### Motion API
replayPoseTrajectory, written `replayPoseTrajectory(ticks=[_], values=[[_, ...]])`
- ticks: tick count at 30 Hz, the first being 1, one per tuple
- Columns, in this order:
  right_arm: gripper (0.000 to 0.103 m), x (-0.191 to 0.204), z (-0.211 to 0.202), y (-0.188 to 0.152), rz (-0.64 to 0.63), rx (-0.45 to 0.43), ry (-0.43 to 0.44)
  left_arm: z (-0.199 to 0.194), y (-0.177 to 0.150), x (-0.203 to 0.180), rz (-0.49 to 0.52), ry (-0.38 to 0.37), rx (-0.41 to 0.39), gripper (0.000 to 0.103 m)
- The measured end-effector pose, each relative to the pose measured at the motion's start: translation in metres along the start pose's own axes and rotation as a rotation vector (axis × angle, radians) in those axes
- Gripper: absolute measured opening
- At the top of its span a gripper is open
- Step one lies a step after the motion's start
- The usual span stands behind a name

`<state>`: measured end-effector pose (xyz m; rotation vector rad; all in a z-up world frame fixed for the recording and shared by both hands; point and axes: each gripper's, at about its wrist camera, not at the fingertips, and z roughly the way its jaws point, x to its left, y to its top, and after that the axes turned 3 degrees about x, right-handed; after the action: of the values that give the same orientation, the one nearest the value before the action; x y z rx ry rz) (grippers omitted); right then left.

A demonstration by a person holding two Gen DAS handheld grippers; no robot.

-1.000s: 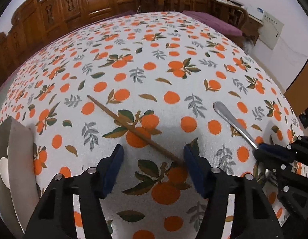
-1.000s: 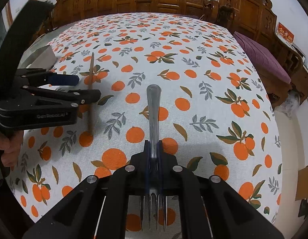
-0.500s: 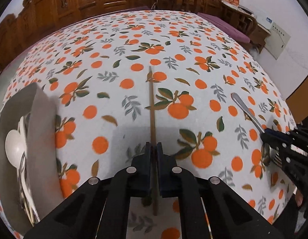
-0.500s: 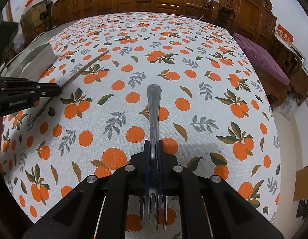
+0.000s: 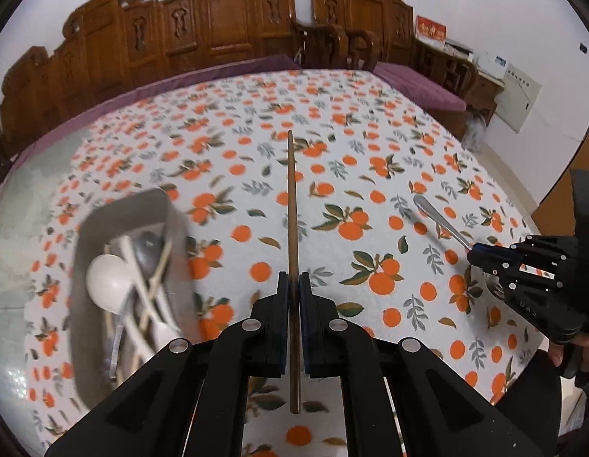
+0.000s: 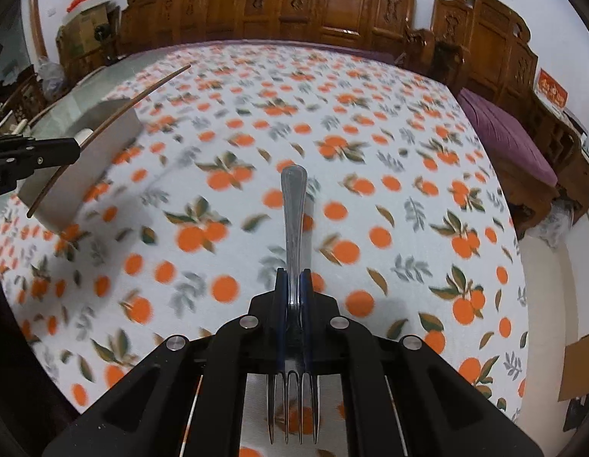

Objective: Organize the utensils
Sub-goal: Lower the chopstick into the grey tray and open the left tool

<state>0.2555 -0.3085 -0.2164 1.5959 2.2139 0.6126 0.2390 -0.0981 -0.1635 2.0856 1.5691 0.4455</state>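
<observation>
My left gripper (image 5: 293, 282) is shut on a brown wooden chopstick (image 5: 291, 198), held off the orange-print tablecloth and pointing away from me. A grey utensil container (image 5: 119, 205) sits just to its left, holding a white spoon (image 5: 108, 282) and several other utensils. My right gripper (image 6: 293, 278) is shut on a steel fork (image 6: 293, 205), handle forward and tines back toward the camera, above the cloth. In the left wrist view the right gripper (image 5: 470, 257) with the fork (image 5: 435, 215) is at the right. In the right wrist view the left gripper (image 6: 78, 149) and chopstick (image 6: 119, 114) hover by the container (image 6: 77, 186).
The tablecloth (image 6: 370, 133) covers a large table. Carved wooden chairs (image 5: 218, 30) and a purple cushion (image 6: 504, 133) ring the far and right sides. A hand (image 5: 584, 354) holds the right gripper at the table's right edge.
My left gripper closed on the chopstick, lifted it off the cloth and swung left toward the container. The right gripper rose a little with the fork still in it.
</observation>
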Motion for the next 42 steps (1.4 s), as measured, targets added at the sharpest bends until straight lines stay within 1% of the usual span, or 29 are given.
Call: replayPoseTrajectory(ticks=[3, 8, 15, 19, 28, 37, 42], values=[[0.008, 0.014, -0.008, 0.01, -0.017, -0.017, 0.007, -0.013, 0.001, 0.013, -0.009, 0.003, -0.014, 0.004], [0.008, 0.038, -0.022, 0.025, -0.043, -0.047, 0.021, -0.027, -0.002, 0.037, -0.014, 0.031, -0.027, 0.004], [0.008, 0.072, -0.039, 0.043, -0.067, -0.083, 0.047, -0.038, -0.009, 0.066, -0.025, 0.068, -0.028, 0.004], [0.008, 0.091, -0.043, 0.052, -0.085, -0.095, 0.062, -0.04, -0.014, 0.083, -0.038, 0.076, -0.019, 0.004], [0.008, 0.123, -0.036, 0.065, -0.118, -0.085, 0.09, -0.02, -0.027, 0.115, -0.051, 0.082, 0.049, 0.004], [0.008, 0.14, -0.028, 0.072, -0.139, -0.072, 0.111, 0.007, -0.031, 0.128, -0.046, 0.069, 0.112, 0.005], [0.008, 0.146, -0.026, 0.075, -0.141, -0.068, 0.126, 0.016, -0.033, 0.131, -0.049, 0.064, 0.129, 0.005]])
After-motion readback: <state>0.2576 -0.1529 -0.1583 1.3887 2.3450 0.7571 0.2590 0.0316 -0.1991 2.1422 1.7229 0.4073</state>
